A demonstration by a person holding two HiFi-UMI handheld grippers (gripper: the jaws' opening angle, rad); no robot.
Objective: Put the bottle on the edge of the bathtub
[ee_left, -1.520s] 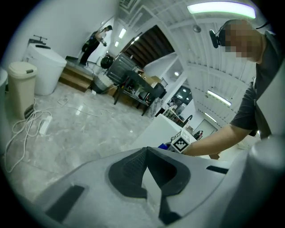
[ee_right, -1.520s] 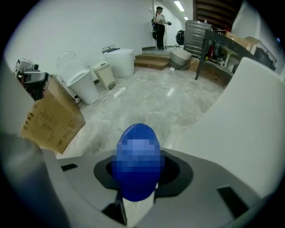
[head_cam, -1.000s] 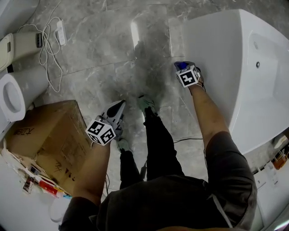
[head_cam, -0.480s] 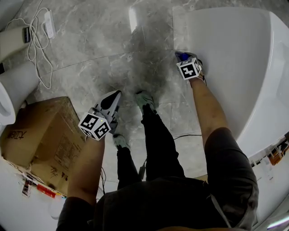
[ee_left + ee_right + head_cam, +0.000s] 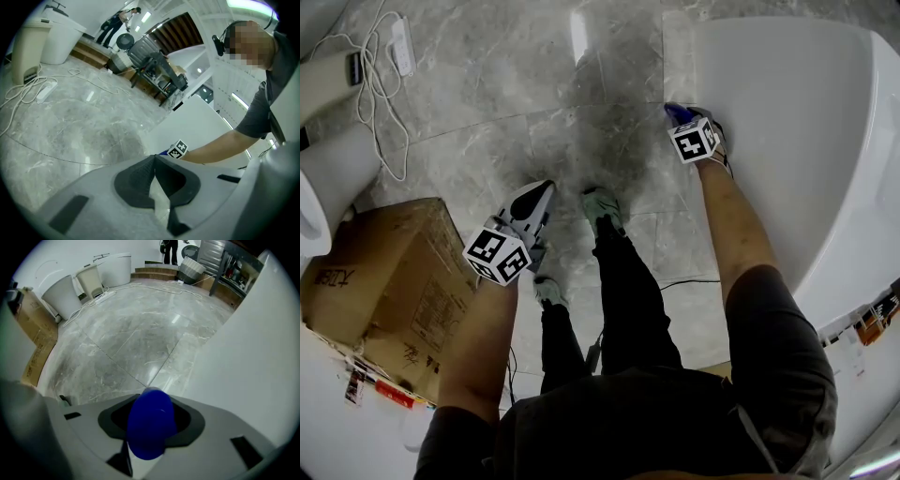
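Blue bottle (image 5: pixel 151 427) sat between the jaws of the right gripper (image 5: pixel 684 117), which were opening. It was seen nearly end-on, its long axis running along the jaws and its rounded end pointing forward past their tips. Bottle was low, just beside the bathtub's (image 5: pixel 787 122) white outer wall on its right. Grey marble floor (image 5: pixel 506 112) lay open ahead and to the left. Left gripper (image 5: pixel 542 190) hung over the floor, jaws pressed together, empty. Cardboard box (image 5: pixel 384 281) stood well apart at left.
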